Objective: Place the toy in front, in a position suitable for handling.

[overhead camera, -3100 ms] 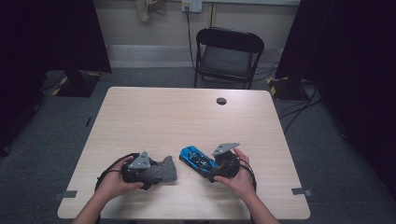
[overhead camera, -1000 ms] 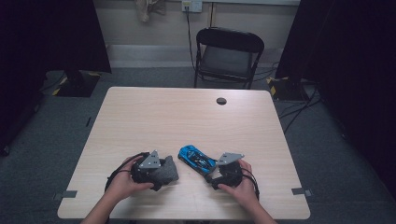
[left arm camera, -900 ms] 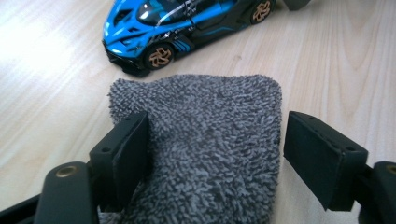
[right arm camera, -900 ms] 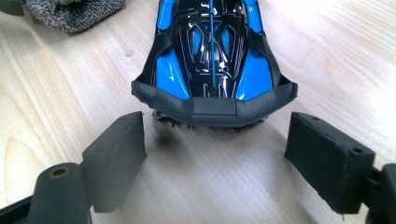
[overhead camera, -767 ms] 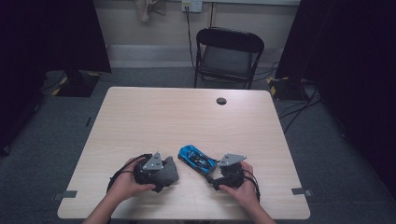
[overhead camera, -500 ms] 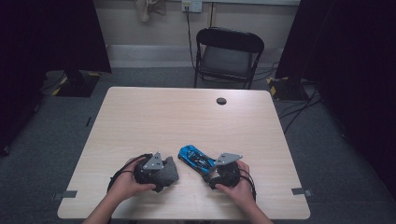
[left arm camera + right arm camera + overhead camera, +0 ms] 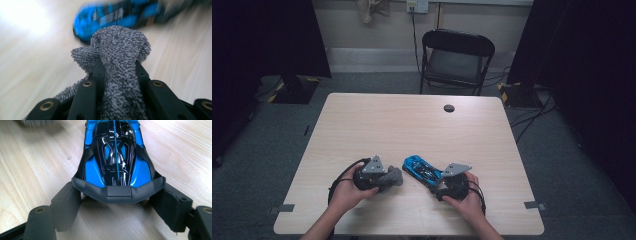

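Nearest the person, both hands rest on the front part of the worktop (image 7: 377, 120). The left claw (image 7: 384, 178) is clenched on a grey cloth (image 7: 120, 65); its jaws have just closed, and in the left gripper view the fuzzy fabric bulges up between them and folds over their tips. The right claw (image 7: 438, 184) sits just to the right of it, its jaws standing either side of the tail of a blue and black toy car (image 7: 115, 157). These jaws have just been closing in, but whether the pads (image 7: 66, 203) actually press on the car's dark rear wing I cannot tell; they look very close to it on both sides.

The car lies flat on the wood between the two hands, its nose pointing away from the right claw and toward the cloth, which is just beside it.

Farther off, a small dark round hole (image 7: 449, 108) sits near the far edge of the worktop. Beyond that stands a black folding chair (image 7: 456, 60) against the wall.
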A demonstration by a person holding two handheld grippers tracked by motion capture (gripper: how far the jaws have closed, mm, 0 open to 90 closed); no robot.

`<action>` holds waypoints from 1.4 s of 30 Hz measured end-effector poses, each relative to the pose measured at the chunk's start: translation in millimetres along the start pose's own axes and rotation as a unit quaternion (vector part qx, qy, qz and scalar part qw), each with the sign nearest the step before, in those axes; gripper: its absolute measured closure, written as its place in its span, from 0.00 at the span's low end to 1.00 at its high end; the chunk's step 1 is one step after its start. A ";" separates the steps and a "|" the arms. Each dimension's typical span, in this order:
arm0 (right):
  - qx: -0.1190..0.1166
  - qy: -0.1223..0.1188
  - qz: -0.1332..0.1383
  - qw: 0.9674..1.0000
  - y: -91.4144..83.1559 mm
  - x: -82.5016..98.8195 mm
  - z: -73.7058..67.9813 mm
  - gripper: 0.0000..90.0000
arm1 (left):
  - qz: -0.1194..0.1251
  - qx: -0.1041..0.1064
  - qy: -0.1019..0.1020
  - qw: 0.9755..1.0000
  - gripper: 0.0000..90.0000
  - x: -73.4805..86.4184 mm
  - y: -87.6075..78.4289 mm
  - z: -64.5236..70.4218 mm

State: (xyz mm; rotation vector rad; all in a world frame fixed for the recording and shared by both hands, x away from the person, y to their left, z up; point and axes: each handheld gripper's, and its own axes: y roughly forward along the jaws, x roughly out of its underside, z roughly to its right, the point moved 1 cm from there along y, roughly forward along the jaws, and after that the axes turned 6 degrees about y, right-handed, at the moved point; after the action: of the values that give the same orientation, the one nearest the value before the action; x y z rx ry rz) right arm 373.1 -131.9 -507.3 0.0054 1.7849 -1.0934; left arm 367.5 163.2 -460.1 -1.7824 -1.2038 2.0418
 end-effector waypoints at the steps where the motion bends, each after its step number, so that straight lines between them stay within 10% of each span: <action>1: 0.000 0.000 0.000 1.000 0.0 0.0 0.0 0.28 | 0.032 0.015 -0.020 0.999 0.79 -12.7 -1.7 -0.1; 15: 0.000 0.000 0.000 1.000 0.1 0.0 0.0 0.28 | 0.099 0.041 0.024 0.994 0.76 -69.3 70.0 23.3; 21: 0.000 0.000 0.000 1.000 0.1 0.0 0.0 0.28 | 0.051 0.026 0.066 0.996 0.74 -69.1 95.5 34.9; 42: 0.003 -0.001 0.001 1.000 -0.3 0.3 -0.6 0.30 | 0.061 0.023 0.062 0.996 0.75 -66.0 92.2 34.0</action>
State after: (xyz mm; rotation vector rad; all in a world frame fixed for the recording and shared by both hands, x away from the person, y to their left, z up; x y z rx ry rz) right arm 372.4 -131.8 -507.3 0.0099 1.7796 -1.0965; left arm 388.3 47.4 -472.9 -1.9727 -1.0289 1.9700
